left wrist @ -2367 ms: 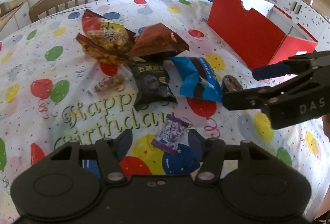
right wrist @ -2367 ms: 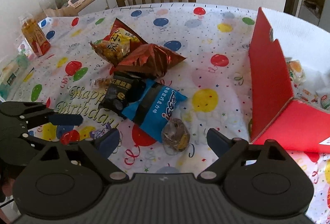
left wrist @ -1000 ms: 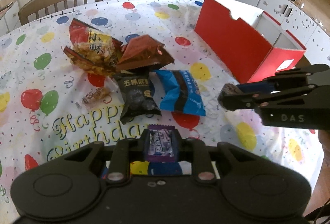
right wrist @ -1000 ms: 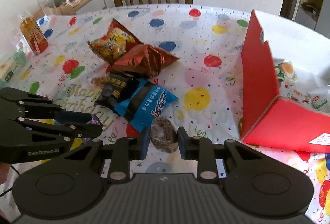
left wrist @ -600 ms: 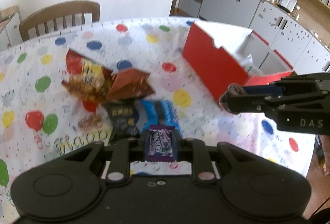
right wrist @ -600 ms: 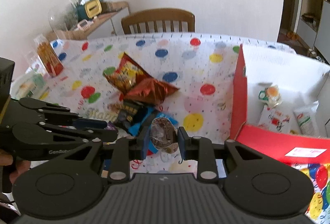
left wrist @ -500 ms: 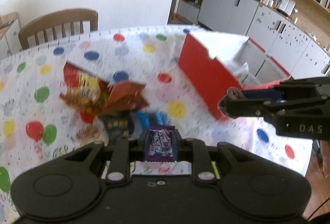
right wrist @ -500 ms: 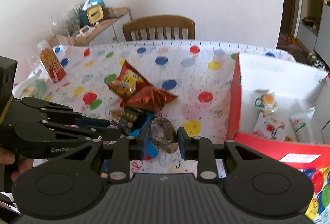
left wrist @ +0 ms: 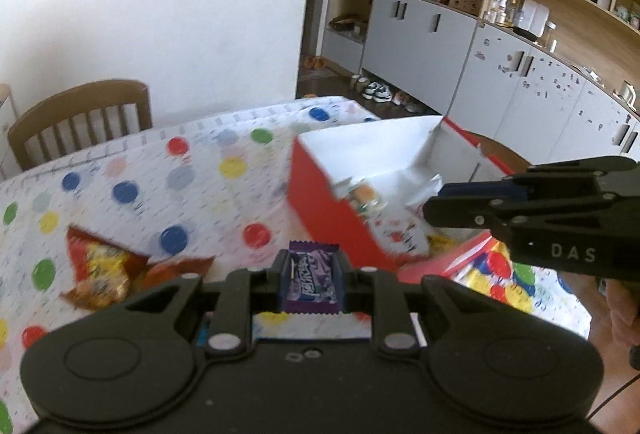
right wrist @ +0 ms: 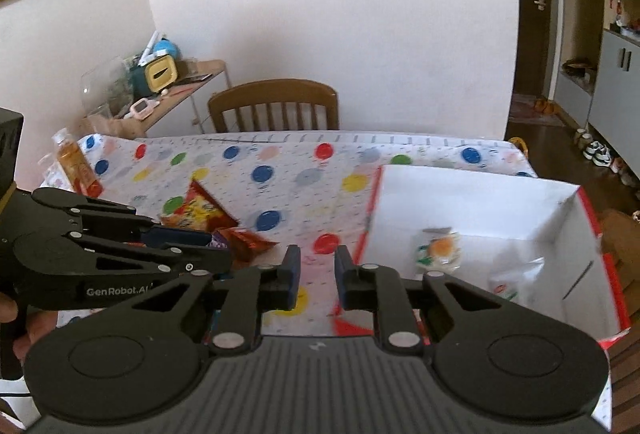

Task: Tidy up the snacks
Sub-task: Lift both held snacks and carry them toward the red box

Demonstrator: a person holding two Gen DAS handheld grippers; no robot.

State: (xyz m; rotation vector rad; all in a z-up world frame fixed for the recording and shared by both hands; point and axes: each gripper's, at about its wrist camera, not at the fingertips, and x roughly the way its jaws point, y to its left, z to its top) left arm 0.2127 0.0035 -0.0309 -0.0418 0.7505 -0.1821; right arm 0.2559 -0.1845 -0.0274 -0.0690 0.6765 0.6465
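Note:
My left gripper [left wrist: 312,276] is shut on a purple wrapped candy [left wrist: 311,280] and holds it high above the table, left of the red box [left wrist: 340,230]. My right gripper [right wrist: 316,270] hangs at the box's left wall [right wrist: 370,218]; its fingers stand a narrow gap apart with nothing between them. The brown round snack it held is out of sight. The box's white inside [right wrist: 480,218] holds several small packets [right wrist: 438,248]. Red and orange chip bags [left wrist: 104,268] lie on the tablecloth; they also show in the right wrist view [right wrist: 204,214].
The table wears a balloon-print cloth [right wrist: 280,170]. A wooden chair [right wrist: 274,106] stands behind the table. A juice bottle [right wrist: 76,166] stands at the far left edge. A side shelf [right wrist: 160,90] with clutter is beyond it. Grey cabinets [left wrist: 500,74] line the right wall.
Both grippers rose and moved right toward the red box. The right gripper's jaws parted and the brown snack is no longer between them. The left gripper still holds the purple candy.

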